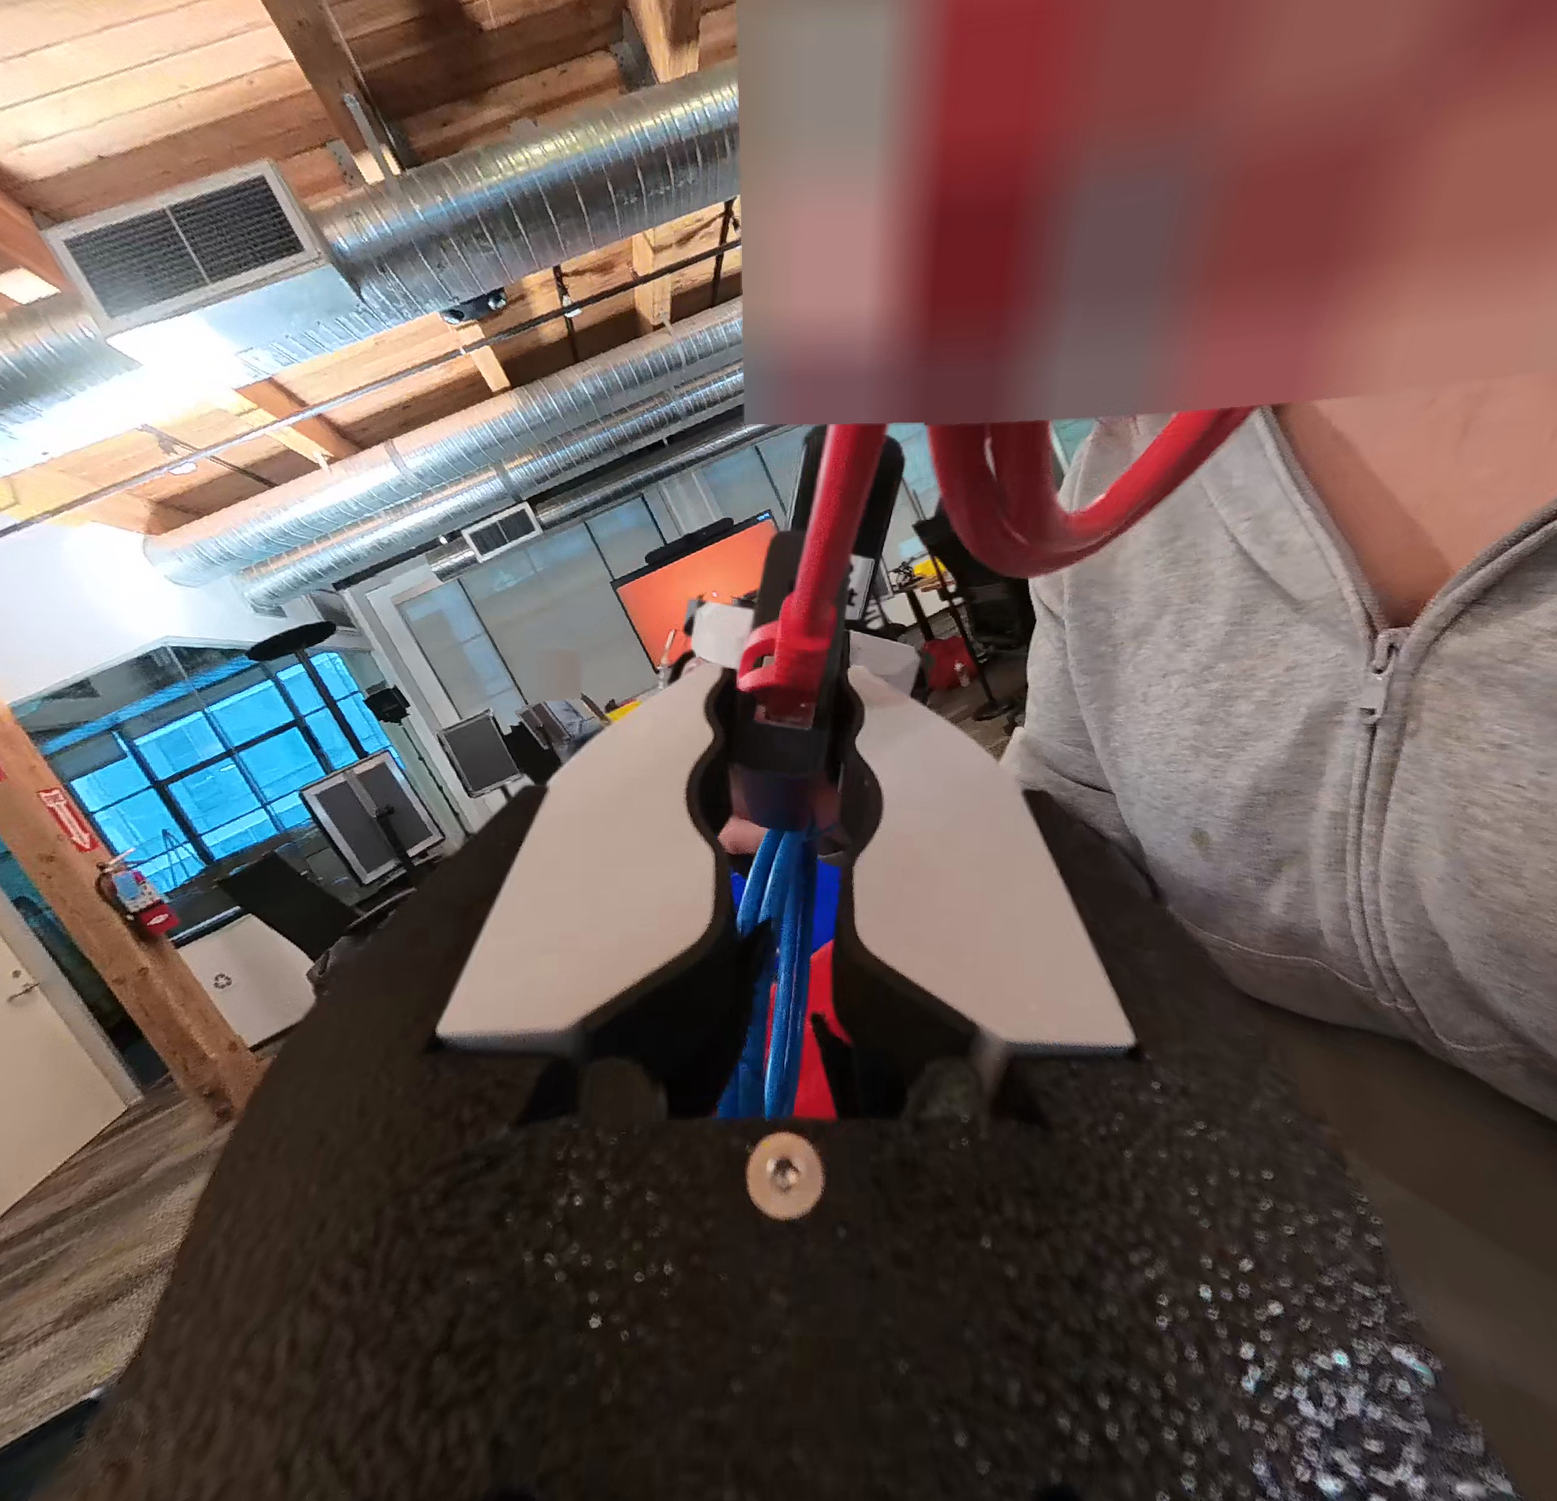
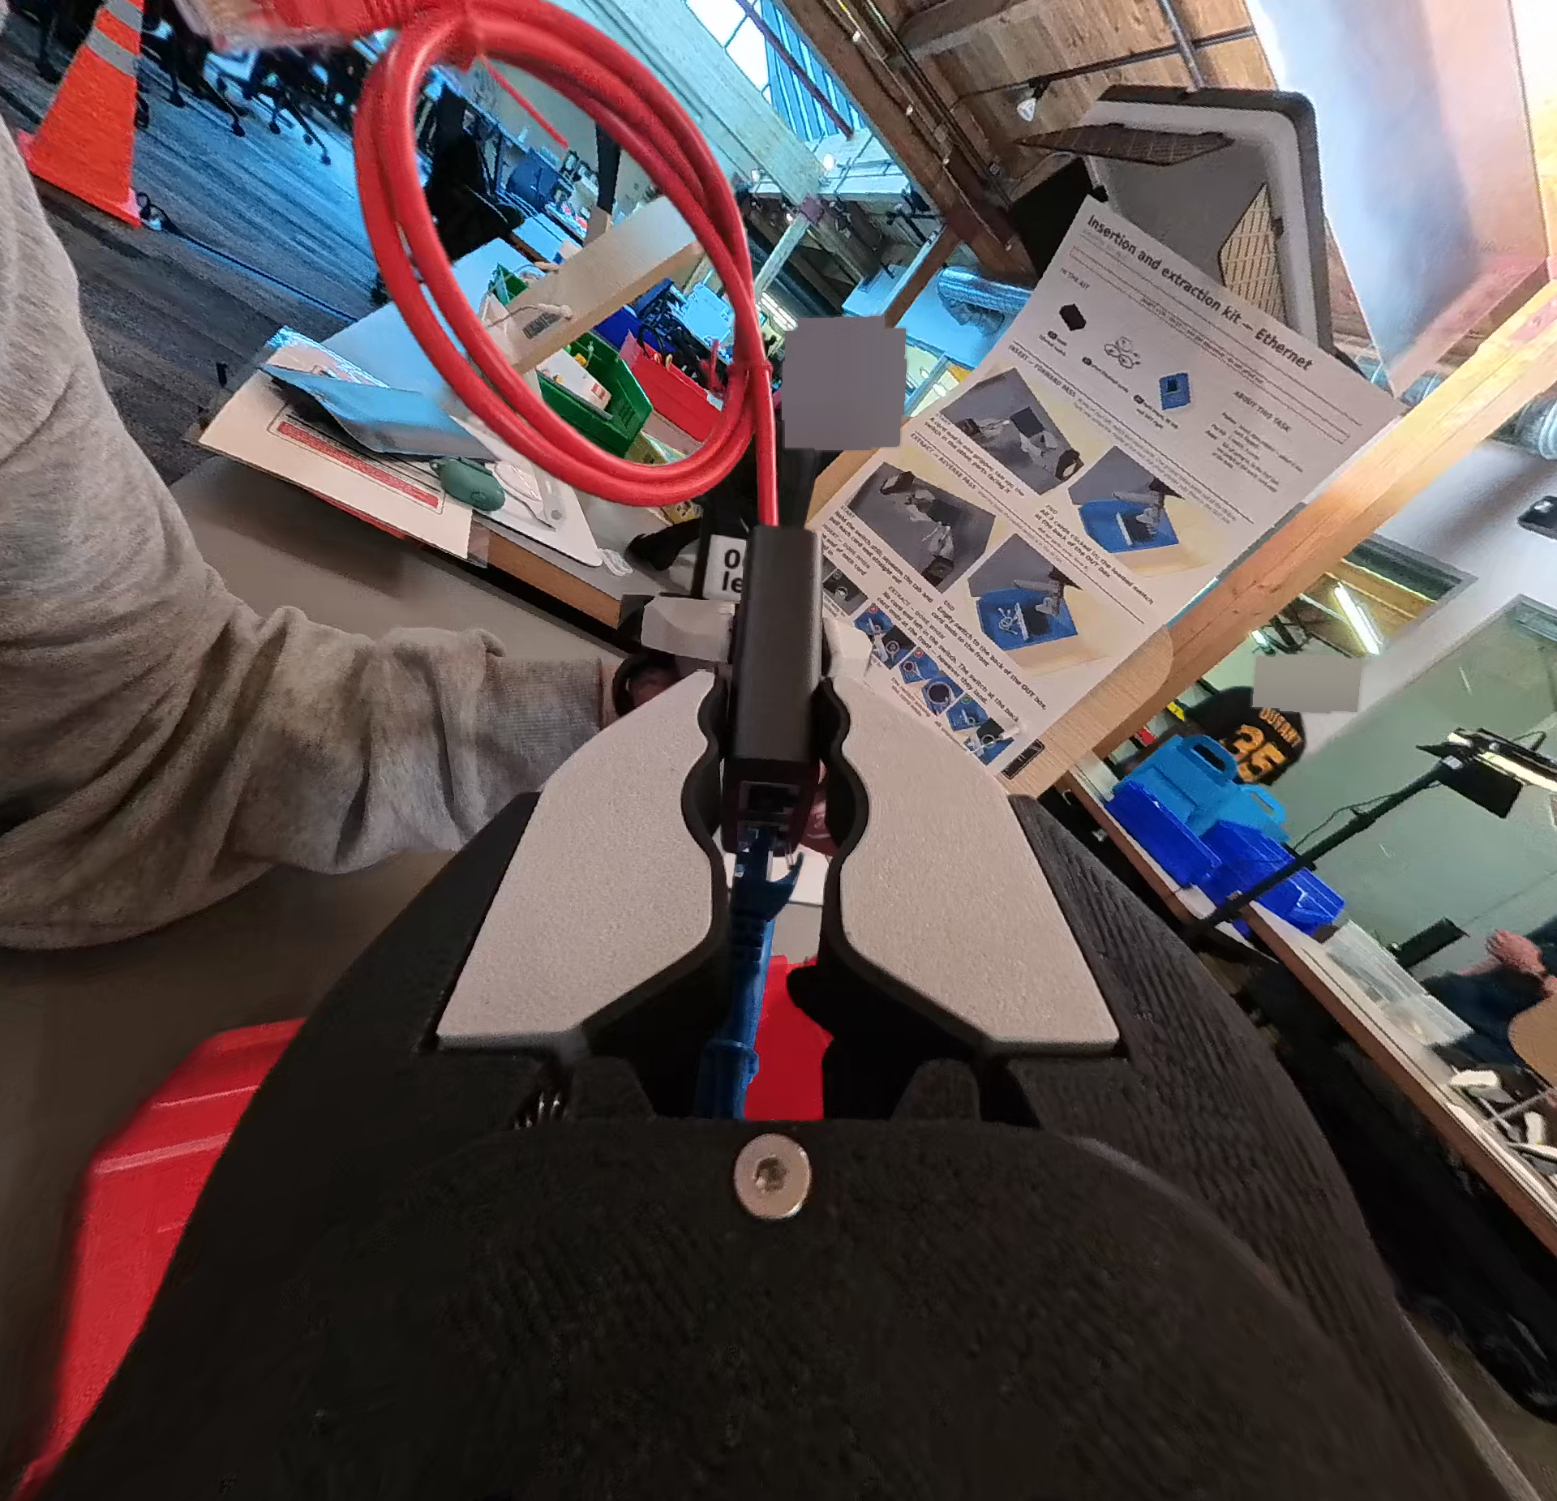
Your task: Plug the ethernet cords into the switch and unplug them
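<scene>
1. the left gripper had its jaws drawn in narrow around a small black box, which sat gripped between the grey finger plates.
2. a red plug was seated in the far face of that box, just ahead of the left gripper's tips. its red cable ran on ahead and above, coiled in a loose loop with its free plug hanging blurred at the top.
3. the right gripper was likewise closed in narrow on the same black box, clamping its near end. the box stood out ahead of the tips, and the other gripper's pale fingers looked to meet it farther along, from the left.
4. a blue cable was plugged into the box's near port and ran back between the right gripper's fingers toward the camera. blue strands showed the same way inside the left gripper.
5. below the right gripper lay a red bin. to its left was a grey sleeve.
6. ahead and to the right stood a propped printed sheet, with blue bins further right.
7. i could not tell which gripper bore the box's weight.
</scene>
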A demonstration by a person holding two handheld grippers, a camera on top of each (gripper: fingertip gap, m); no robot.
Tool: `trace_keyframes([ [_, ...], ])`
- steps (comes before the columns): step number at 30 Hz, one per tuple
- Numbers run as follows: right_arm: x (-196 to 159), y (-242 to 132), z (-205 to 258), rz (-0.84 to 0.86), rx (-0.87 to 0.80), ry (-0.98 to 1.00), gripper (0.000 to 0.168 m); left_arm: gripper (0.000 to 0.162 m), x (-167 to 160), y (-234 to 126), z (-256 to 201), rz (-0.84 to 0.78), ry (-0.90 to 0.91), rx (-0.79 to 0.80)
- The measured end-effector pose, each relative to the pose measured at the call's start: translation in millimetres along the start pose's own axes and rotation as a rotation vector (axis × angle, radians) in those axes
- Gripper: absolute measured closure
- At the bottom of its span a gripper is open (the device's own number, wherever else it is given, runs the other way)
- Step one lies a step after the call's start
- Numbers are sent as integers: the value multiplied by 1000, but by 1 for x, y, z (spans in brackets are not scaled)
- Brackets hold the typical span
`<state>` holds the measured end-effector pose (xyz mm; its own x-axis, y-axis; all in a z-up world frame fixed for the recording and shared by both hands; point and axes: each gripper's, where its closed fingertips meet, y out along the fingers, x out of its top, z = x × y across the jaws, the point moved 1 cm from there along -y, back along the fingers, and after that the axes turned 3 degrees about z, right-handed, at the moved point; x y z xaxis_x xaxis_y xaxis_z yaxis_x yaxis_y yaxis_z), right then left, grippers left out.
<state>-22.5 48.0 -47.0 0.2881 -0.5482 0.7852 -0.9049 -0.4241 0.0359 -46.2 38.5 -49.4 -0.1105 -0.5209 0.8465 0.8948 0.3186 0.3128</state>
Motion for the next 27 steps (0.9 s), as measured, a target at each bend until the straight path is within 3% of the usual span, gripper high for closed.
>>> trace_keyframes([
  [7, -6, -4, -3, 38, -21, -34, 146, 141, -5, -3, 2, 83, 66, 40],
  [10, 4, -20, -14, -33, -9, 97, 133, 142, -5, -11, 9, 105, 75, 99],
  [13, -1, -42, -31, -33, -34, 201, 136, 142, 4, -21, 12, 87, 100, 141],
  [16, -38, -55, -19, 184, 68, 280, 139, 142, 11, -34, 14, 95, 126, 183],
  [22, -136, -55, 56, 795, 300, 385, 143, 143, 16, -49, 16, 148, 179, 251],
  [27, -175, -30, 100, 1001, 353, 553, 141, 142, 24, -54, 13, 108, 188, 243],
])
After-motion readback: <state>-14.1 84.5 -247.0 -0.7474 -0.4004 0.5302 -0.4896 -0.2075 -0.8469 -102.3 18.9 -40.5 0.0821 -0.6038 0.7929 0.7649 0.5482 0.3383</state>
